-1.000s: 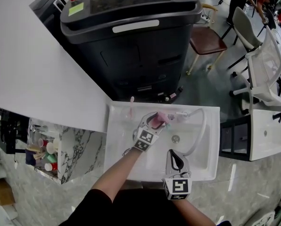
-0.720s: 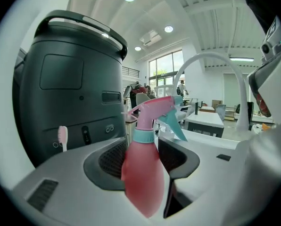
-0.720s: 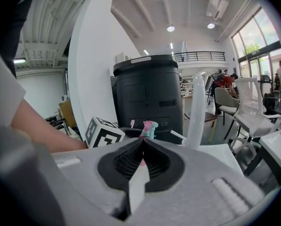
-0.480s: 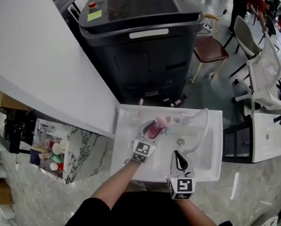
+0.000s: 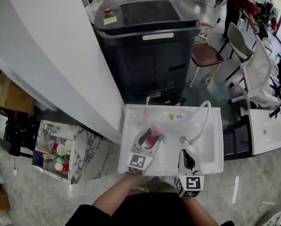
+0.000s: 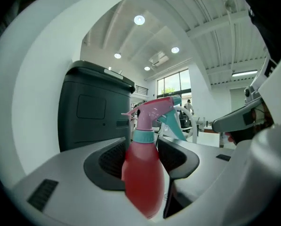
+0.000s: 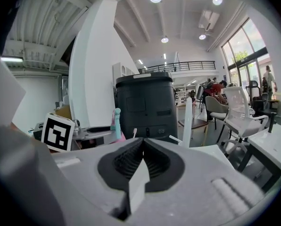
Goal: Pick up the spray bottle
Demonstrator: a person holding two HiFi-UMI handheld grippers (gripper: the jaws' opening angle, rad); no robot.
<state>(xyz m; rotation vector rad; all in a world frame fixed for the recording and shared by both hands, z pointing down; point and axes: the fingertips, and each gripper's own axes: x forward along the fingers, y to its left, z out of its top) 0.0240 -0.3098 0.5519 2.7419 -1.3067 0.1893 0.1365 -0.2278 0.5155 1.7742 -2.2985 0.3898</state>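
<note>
Caller: Up and back comes the left gripper (image 5: 149,139), and the spray bottle (image 6: 141,173) rides with it! A second ago that bottle sat at the far rim of the white sink (image 5: 211,126), hard by the hose tap (image 5: 202,121). Now it hangs over the middle of the basin, nearer the person.

Analyst: And the hold looks honest. Both dark pads are pressed on the red body just under the teal collar, the pink head and teal trigger standing clear above the jaws. The bottle is upright, with only a slight lean.

Caller: What about the other side?

Analyst: The right gripper (image 7: 142,147) has drifted towards the near edge of the sink. Its jaws are closed together with nothing between them. It's a spectator.

Caller: So is the pickup done?

Analyst: As good as, I'd say. From the left gripper view nothing seems to bear the bottle but the pads. The one worry is that smooth, tapering body, which could slide down if the squeeze eased.
</note>
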